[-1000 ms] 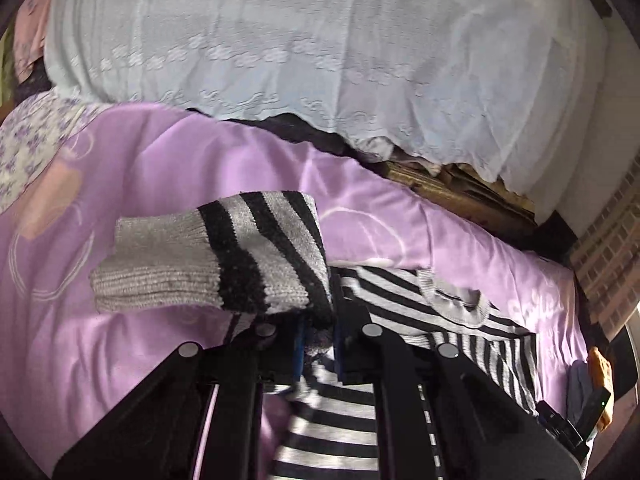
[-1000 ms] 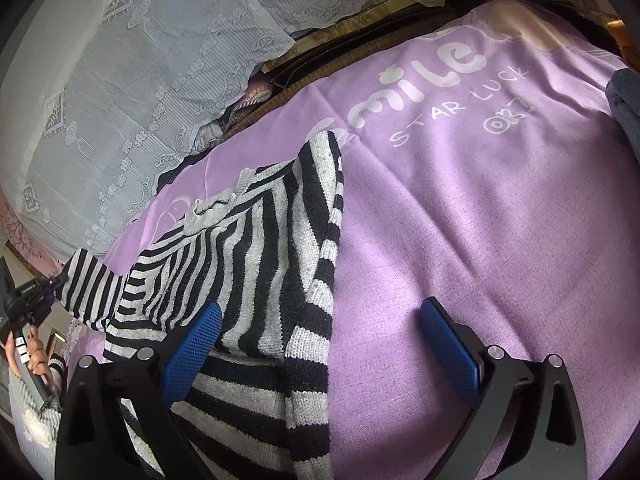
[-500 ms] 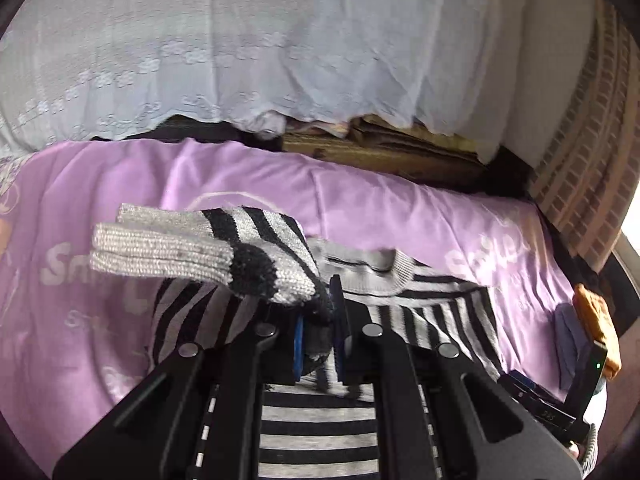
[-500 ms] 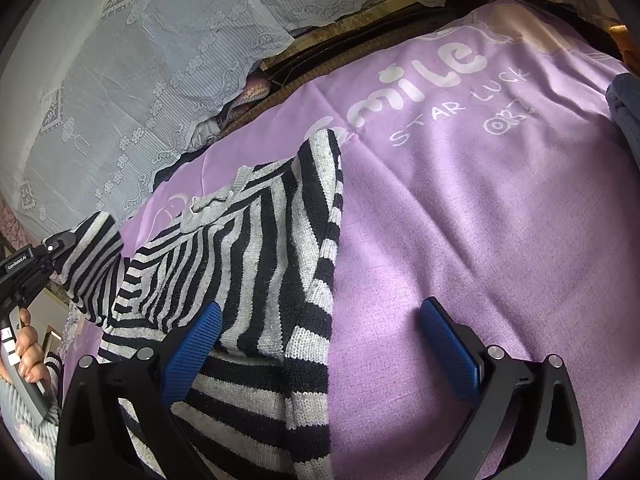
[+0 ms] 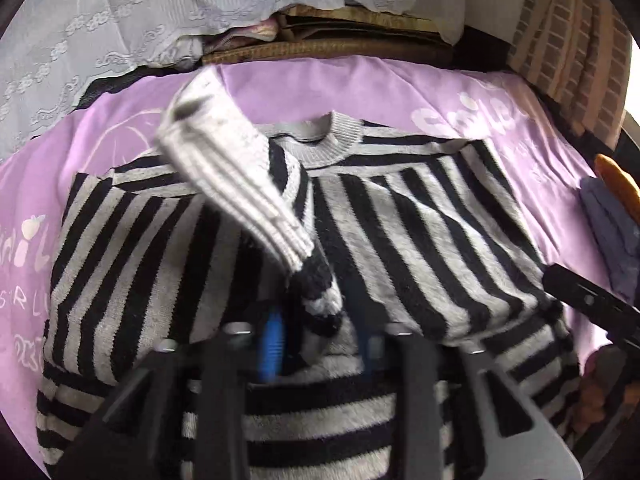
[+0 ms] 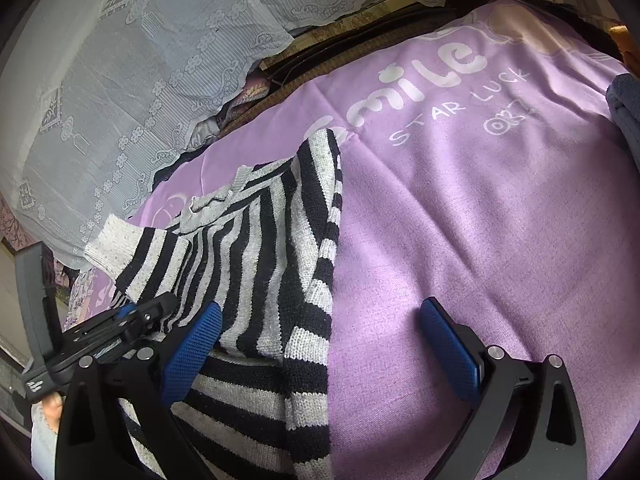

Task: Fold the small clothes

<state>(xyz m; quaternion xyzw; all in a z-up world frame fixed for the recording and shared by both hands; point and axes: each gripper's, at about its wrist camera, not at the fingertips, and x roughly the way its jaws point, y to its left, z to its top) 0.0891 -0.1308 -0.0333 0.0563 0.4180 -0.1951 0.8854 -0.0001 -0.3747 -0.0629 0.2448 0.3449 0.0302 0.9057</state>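
Note:
A black-and-grey striped knit sweater [image 5: 400, 232] lies on the purple sheet [image 5: 520, 128], neck away from me, its right sleeve folded across the body. My left gripper [image 5: 320, 340] is above the sweater's middle, its jaws parted, with the left sleeve [image 5: 240, 184] standing up from between the blue pads; the frame is blurred. The sleeve's grey cuff also shows in the right wrist view [image 6: 116, 248], with the left gripper [image 6: 128, 320] below it. My right gripper [image 6: 320, 348] is open and empty, straddling the sweater's right edge [image 6: 316, 280].
A white lace-covered bedding pile [image 6: 140, 80] lines the far side. Folded blue-grey cloth [image 5: 612, 232] lies at the sheet's right edge. A brick-pattern wall [image 5: 568, 40] rises at the far right.
My left gripper has carried the sleeve rightward over the sweater's body, and its jaws have parted from shut. The right gripper has stayed still and open.

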